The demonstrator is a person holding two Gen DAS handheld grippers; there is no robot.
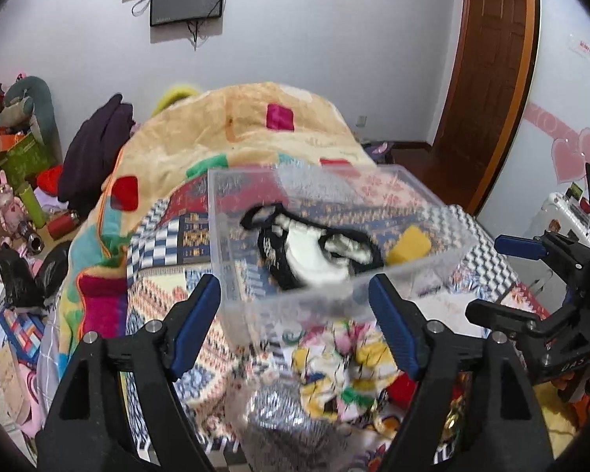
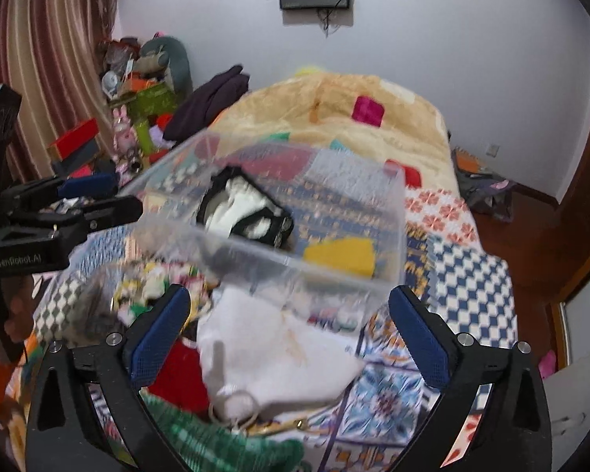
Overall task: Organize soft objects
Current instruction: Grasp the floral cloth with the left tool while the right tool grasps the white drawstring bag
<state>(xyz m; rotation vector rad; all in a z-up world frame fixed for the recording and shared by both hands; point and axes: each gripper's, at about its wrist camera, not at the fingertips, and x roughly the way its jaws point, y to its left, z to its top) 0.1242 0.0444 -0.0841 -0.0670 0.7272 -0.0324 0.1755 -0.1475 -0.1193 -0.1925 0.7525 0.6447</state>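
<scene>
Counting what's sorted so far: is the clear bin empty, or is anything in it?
Not empty. The clear bin holds a black-and-white cloth and a yellow piece, with much floor bare.

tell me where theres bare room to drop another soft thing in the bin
Inside the clear plastic bin, the floor behind the yellow sponge, toward the far wall, looks bare. The left side is taken by the black-and-white cloth. In front of the bin, the fabric pile is crowded.

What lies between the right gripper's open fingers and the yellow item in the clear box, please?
In the right wrist view, a white cloth lies just ahead of the right gripper, then the near wall of the clear box; the yellow item sits behind it.
</scene>
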